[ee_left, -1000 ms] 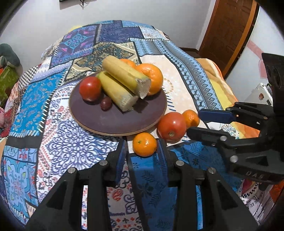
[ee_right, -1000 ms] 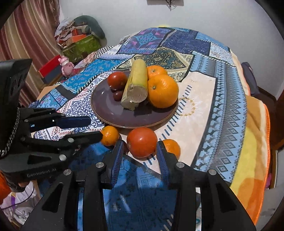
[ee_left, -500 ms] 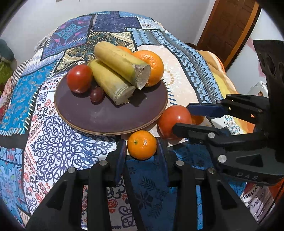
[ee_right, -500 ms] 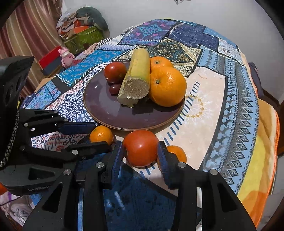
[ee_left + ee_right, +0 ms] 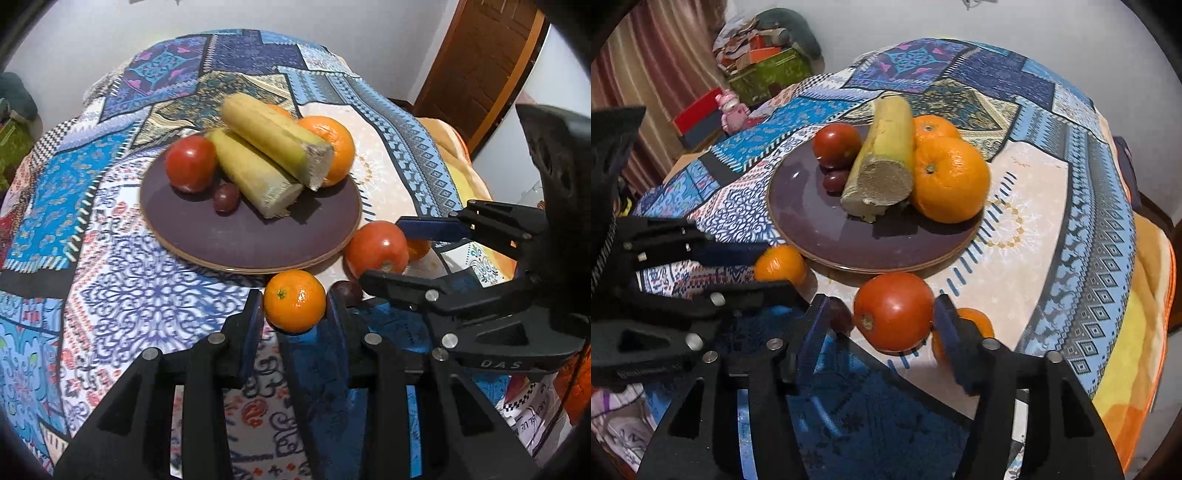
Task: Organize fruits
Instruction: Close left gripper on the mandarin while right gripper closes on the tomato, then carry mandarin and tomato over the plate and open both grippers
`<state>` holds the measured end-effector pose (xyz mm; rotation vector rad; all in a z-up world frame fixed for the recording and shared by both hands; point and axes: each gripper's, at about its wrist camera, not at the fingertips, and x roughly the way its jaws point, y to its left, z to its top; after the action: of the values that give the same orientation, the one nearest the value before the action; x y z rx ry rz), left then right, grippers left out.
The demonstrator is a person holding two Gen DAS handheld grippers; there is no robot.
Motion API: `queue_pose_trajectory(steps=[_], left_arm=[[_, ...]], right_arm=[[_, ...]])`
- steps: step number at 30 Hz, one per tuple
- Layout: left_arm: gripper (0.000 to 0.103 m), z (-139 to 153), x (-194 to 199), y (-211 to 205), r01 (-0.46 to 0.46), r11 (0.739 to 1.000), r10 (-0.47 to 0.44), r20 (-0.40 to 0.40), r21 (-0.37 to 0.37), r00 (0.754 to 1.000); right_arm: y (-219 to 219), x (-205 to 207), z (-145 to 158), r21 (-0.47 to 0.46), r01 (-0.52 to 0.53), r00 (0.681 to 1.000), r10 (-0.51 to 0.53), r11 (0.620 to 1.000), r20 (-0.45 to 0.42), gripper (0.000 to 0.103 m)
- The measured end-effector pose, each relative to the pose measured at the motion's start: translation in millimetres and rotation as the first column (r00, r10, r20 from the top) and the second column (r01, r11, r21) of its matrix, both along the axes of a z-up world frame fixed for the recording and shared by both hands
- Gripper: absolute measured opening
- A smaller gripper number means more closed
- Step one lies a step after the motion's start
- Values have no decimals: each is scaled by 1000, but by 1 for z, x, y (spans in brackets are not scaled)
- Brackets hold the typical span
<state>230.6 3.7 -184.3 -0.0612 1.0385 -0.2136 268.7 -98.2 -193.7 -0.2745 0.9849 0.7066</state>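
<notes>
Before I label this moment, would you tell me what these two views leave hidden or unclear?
- Small orange: left wrist view, mostly hidden behind the right gripper finger and the tomato.
- Dark grape: right wrist view, half covered by a finger.
- Rear orange: left wrist view, hidden behind the yellow stalks.
- Whether the left gripper already squeezes the mandarin: contact unclear.

Over 1 s the left claw (image 5: 294, 301) closed in around the mandarin (image 5: 294, 301), and the right claw (image 5: 882, 314) around the tomato (image 5: 894, 312).
</notes>
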Motion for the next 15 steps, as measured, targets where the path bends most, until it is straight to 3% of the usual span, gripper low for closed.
queue_pose_trajectory(steps=[3,7,15], left_arm=[[34,3,-1,8,-14,1000,14,5,0,1000],[34,5,-2,14,-28,1000,28,10,-3,1000],[34,13,-4,19,-39,999,39,30,-5,999]], right_arm=[[1,1,-2,-15,1,1000,0,1000,10,57],[-4,6,-1,-13,27,1000,-27,1000,13,43],[-13,-4,6,29,24,1000,-24,999,3,41]])
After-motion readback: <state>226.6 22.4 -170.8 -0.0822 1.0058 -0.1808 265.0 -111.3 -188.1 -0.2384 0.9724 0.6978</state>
